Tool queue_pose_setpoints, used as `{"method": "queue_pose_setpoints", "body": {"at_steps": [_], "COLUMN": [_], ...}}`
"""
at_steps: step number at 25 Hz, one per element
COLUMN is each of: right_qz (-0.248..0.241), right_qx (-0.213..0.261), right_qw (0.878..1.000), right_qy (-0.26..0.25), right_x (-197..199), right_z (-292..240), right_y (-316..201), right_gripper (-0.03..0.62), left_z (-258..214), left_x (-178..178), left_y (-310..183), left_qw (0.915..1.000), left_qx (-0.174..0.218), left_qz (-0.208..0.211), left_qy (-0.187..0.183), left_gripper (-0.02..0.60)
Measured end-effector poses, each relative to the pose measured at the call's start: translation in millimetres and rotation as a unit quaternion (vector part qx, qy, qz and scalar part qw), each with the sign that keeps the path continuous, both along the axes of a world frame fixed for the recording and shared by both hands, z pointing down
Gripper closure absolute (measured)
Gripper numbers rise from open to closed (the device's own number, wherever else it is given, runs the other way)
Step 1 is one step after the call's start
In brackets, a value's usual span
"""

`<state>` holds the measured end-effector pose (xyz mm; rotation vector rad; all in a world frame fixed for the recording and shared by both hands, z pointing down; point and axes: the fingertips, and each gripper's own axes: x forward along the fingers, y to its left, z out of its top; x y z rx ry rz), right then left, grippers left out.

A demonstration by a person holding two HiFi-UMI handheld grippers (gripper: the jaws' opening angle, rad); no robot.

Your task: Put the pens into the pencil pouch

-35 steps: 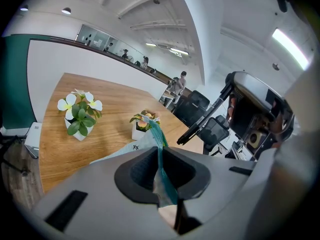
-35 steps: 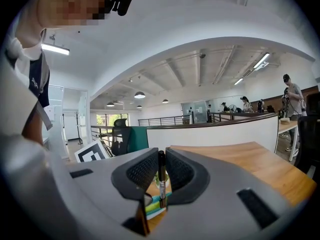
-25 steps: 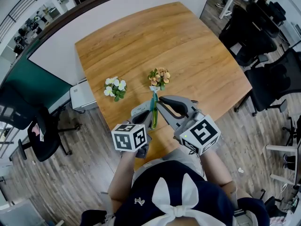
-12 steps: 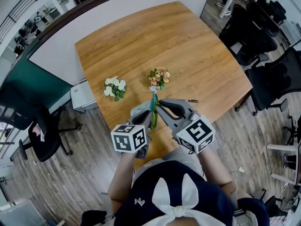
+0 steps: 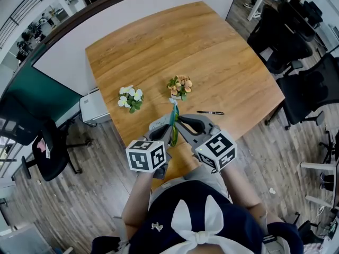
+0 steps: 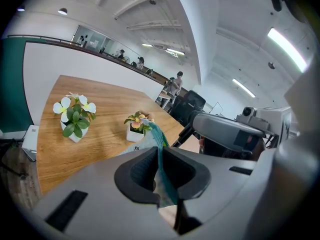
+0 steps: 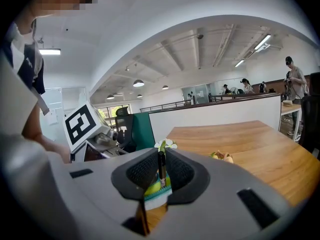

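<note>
Table [image 5: 212, 52] of light-brown wood, seen from above, with office chairs [image 5: 296, 46] on the plank floor to its right. A person stands at its near edge with a gripper in each hand, the two tools angled toward one another over that edge.

Left gripper [image 5: 167, 128]: jaws nearly together and clamped on the teal upper edge of the pouch [image 5: 174, 112], which rises edge-up out of the gap between the pads in the left gripper view.

Right gripper [image 5: 181, 123]: jaws closed on a dark pen [image 7: 161, 166], which stands upright between the ribbed pads. Its lower end meets the teal rim of the pouch, with yellow-green showing just beneath; whether the tip has entered the opening cannot be told.

The pouch has a pale body and a teal rim. It sits between the two grippers, just in front of the orange flowers.

Pot of white flowers [image 5: 130, 98] stands left of centre near the table's near edge. Pot of orange flowers [image 5: 180, 86] stands to its right, apart from it.

Second pen [image 5: 210, 112], dark and slim, lies flat on the wood to the right of the grippers, touching nothing else.
</note>
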<state>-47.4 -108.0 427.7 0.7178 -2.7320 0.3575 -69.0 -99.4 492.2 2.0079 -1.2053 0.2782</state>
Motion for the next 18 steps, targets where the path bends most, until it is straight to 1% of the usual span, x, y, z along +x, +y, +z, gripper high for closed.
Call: {"method": "queue_pose_setpoints", "body": {"at_steps": [18], "right_qz": [-0.019], "right_qx": [-0.04], "right_qw": [0.998], "right_qy": [0.038], "right_x": [-6], "right_z": [41], "right_y": [11], "right_gripper": [0.54], "left_z": [1], "left_x": [-1], "left_y": [9], "left_qw": [0.9999], "left_qx": [0.003], "left_qz": [-0.006], "left_qy": [0.008], "left_gripper": [0.535]}}
